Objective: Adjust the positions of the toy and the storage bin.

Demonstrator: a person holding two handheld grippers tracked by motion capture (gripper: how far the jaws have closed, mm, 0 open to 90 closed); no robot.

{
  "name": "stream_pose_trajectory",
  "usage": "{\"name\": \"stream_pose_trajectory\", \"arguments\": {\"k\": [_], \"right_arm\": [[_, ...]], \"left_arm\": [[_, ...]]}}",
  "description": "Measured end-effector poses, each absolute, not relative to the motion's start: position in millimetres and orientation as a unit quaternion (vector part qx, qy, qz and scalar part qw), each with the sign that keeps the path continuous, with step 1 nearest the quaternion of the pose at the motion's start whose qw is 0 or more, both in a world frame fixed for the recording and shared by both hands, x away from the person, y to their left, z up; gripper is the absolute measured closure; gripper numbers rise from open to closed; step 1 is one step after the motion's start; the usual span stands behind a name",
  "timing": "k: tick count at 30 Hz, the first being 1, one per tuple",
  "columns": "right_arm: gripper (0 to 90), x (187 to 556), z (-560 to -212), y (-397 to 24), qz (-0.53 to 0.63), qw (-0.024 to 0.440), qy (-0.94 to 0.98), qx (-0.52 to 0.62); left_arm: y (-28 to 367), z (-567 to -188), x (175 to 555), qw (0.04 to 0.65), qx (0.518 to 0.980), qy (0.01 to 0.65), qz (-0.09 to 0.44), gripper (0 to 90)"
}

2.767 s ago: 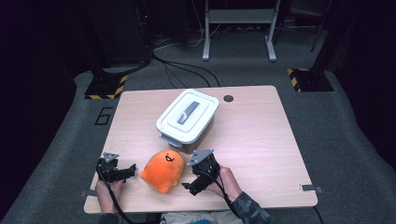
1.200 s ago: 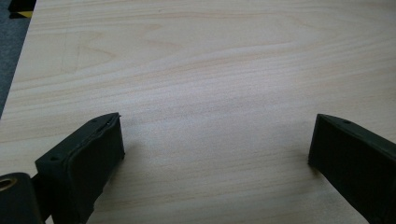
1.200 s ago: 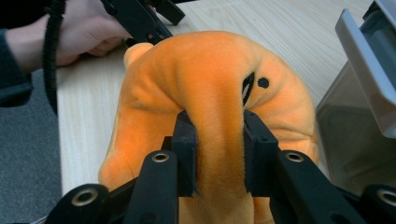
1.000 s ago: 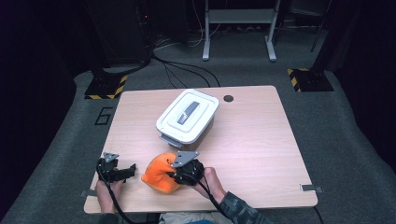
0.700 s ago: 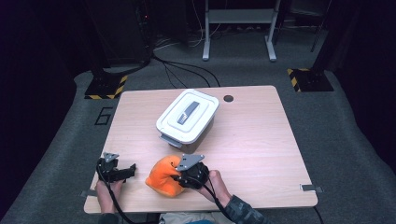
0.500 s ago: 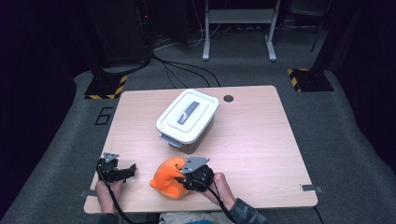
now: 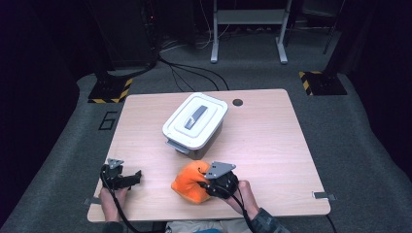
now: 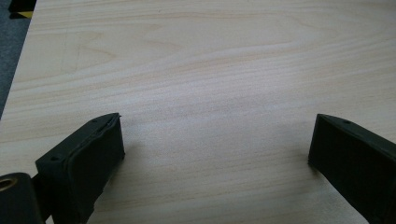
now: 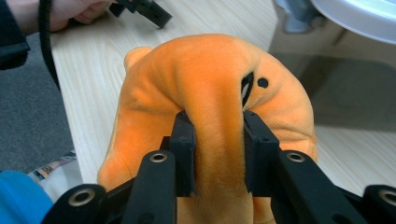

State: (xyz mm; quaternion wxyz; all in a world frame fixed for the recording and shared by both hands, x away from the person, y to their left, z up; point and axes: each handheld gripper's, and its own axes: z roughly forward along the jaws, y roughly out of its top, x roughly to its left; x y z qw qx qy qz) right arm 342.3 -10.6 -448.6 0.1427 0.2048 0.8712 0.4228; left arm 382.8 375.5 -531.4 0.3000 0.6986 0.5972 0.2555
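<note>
A: One orange plush toy point(image 7: 189, 183) was the whole business, low and just left of centre in the high view, on the desk point(image 7: 272, 145) below the white lidded bin point(image 7: 195, 125).

B: And what had hold of it?

A: The right tool point(image 9: 218, 154). In the right gripper view its two black jaws were clenched on a thick fold of the plush, which bulged out above and to both sides of them. In my judgement it pinched a fold because the body is too soft and round to take whole.

B: Was the toy lifted?

A: I could not tell. In the high view it sat near the lower edge of the desk, close below the bin's near corner, though whether it touched the bin was unclear. The bin's lid was on, grey handle up, so to my mind the lid would have to come off if the toy was meant for inside.

B: The other hand?

A: The left tool point(image 7: 127, 178) lay at the lower left of the high view, well apart from the toy. In the left gripper view its jaws stood released and wide over bare wood, probably kept free for the lid.
</note>
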Motion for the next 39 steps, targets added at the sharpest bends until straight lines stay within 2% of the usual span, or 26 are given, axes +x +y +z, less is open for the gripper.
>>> {"name": "stream_pose_trajectory", "arguments": {"k": [25,30,39], "right_arm": [[68.9,353.7,-446.0,-82.3,0.402,0.194,0.847,0.286],[68.8,360.6,-446.7,-104.6,0.382,0.23,0.84,0.311],[68.9,372.0,-444.6,-133.3,0.372,0.258,0.821,0.348]], "left_arm": [[375.2,-531.3,382.5,0.299,0.698,0.599,0.254,2.8],[375.3,-531.3,382.6,0.299,0.698,0.598,0.254,2.8],[375.3,-531.4,382.7,0.3,0.699,0.597,0.256,2.8]]}}
